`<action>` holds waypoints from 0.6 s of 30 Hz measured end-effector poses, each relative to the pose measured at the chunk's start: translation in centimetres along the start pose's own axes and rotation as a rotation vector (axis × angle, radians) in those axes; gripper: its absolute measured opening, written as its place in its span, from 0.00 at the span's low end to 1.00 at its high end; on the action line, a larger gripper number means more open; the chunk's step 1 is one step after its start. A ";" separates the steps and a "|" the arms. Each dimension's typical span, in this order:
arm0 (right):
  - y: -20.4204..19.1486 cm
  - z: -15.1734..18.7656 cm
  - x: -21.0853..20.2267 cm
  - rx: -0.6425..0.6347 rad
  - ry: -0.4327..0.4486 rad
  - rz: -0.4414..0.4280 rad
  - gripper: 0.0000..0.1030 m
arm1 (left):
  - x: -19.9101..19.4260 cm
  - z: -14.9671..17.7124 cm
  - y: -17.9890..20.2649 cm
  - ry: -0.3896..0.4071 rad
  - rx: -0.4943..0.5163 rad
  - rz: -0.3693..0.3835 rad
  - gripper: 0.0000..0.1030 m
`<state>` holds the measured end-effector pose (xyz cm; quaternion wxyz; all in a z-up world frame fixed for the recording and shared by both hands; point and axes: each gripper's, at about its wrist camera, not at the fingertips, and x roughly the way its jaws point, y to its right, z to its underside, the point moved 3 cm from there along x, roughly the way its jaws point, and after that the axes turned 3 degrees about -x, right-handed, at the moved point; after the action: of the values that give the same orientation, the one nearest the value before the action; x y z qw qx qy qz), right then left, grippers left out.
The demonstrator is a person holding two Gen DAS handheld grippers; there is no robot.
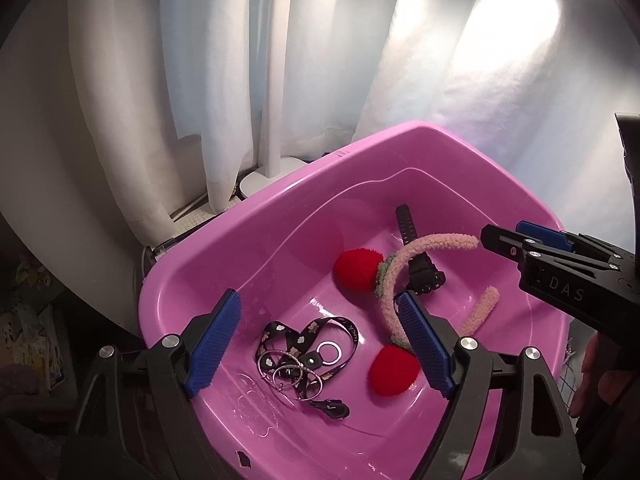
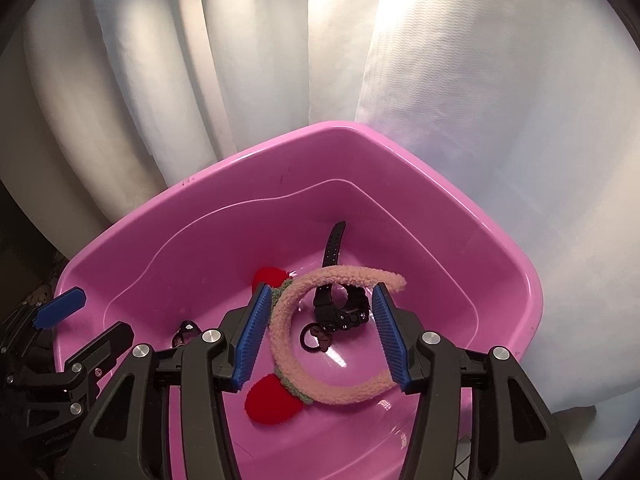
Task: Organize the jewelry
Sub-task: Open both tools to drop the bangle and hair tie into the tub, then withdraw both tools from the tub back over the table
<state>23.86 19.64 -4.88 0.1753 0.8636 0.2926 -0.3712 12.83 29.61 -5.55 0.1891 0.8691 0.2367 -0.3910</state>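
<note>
- A pink plastic basin [image 1: 280, 216] is seen from above, set in front of white curtains [image 1: 440, 80], and all the accessories are gathered on its floor.
- A fuzzy pink headband [image 2: 320, 360], trimmed with two red pom-poms [image 2: 272, 400], is laid near the middle of the basin, its arc curving over a black wristwatch [image 2: 340, 312].
- The watch strap is stretched toward the basin's far wall, while the watch case is rested inside the headband's curve.
- A black patterned lanyard [image 1: 296, 344] is coiled at the basin's near-left corner, with several silver hoop rings [image 1: 288, 376] piled on top of it.
- A small dark hair tie [image 2: 316, 338] is seen just beside the watch case.
- The left gripper [image 1: 320, 344] is held over the basin's near edge with its blue-padded fingers [image 1: 216, 340] spread wide apart, nothing held between them.
- The right gripper [image 2: 320, 336] is poised above the headband, its fingers [image 2: 252, 340] also parted and empty, the headband's arc framed between them but not touched.
</note>
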 end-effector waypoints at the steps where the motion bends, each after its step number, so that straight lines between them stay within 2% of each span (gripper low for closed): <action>1: 0.1 0.0 0.0 0.003 0.000 0.000 0.50 | 0.0 0.1 0.0 0.001 0.000 -0.003 0.81; 10: 0.6 0.3 -1.6 0.011 0.027 -0.008 0.53 | -1.1 0.5 -0.2 0.016 -0.009 -0.023 0.83; 18: 0.7 2.0 -5.0 0.041 0.078 -0.041 0.54 | -3.5 1.2 -0.2 0.052 -0.028 -0.040 0.83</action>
<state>20.48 16.15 -2.37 0.1386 0.8747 0.3092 -0.3465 9.94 28.26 -3.59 0.1871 0.8713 0.2641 -0.3688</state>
